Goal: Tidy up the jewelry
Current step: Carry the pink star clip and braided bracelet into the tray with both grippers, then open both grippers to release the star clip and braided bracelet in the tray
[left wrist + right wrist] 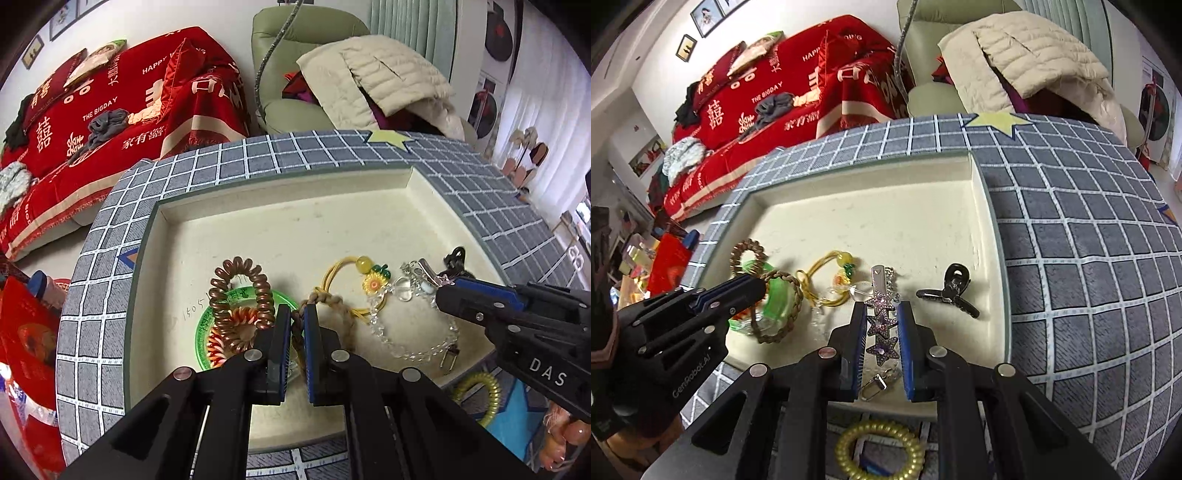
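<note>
over the cream tray, both claws loaded: set them down clean

over the near end of the cream tray [295,229] my left claw [295,325] is pinched shut on the braided tan band [332,310], the braid caught between the two pads and the loop hanging to the right of them. my right claw [881,328] is closed on the purple star clip [882,325], holding its edges, with the metal end sticking out past the fingertips.

the tray already holds the brown coil tie [240,291] on a green bangle [221,325], the yellow cord with a sunflower charm [373,282], a clear bead strand [406,343] and a black claw clip [951,290]. a yellow coil tie [879,454] lies outside the tray on the checked tabletop [1089,258].

my judgement: the step is placing both pieces inside the tray. i would bring each one low over a bare patch before letting go. the left band hangs just beside the coil tie and bangle, so i would set it down without hooking them. the clip hangs above the bead strand's clasp; i would carry it further in, toward the bare cream floor, and release it flat, not let it drop onto the beads. open slowly and lift straight out.
</note>
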`<state>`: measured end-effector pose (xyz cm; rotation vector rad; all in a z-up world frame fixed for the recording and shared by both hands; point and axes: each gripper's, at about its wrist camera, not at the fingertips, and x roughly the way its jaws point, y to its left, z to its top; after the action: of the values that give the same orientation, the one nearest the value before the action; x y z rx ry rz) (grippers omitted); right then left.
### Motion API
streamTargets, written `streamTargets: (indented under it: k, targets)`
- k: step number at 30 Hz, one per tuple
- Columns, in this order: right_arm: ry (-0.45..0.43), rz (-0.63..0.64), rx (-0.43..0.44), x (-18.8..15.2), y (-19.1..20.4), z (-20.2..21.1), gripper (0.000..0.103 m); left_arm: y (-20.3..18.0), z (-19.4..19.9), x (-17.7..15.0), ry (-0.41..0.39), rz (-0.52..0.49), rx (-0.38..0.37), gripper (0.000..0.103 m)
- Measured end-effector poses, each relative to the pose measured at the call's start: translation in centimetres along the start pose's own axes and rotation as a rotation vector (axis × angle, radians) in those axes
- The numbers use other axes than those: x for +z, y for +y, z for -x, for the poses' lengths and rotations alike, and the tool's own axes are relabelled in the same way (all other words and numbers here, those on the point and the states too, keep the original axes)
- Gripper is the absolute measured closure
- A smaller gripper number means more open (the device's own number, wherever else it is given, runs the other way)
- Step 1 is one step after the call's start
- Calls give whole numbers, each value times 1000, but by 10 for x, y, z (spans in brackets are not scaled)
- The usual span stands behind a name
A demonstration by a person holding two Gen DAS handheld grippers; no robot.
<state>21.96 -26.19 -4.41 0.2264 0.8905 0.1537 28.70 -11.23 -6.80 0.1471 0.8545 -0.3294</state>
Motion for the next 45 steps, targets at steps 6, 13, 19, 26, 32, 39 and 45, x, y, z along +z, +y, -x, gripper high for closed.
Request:
streamTargets:
  k: [6,13,19,26,32,39,45]
  targets:
    - [21,10,-11,-3,0,-12,85,-7,-5,-2,0,-31,25,75]
    - [38,7,-13,-5,-2,-16,80,-10,-6,-2,6,-49,40,75]
    - [16,3,22,-2,2,-6,59,-12,3,-1,-6,-48,56,75]
    - [-55,-21,38,-5,2,26,56,-6,20,-1,-53,-21,44,75]
    - [-74,-35,44,-8,1,44,55,4,24,1,-56,26,44,75]
    - [-67,-45,36,-12,-1,51,55,7,41,0,-91,30,69,5]
    - [-77,-55,25,-15,-2,58,55,13,65,-4,-153,42,98,0]
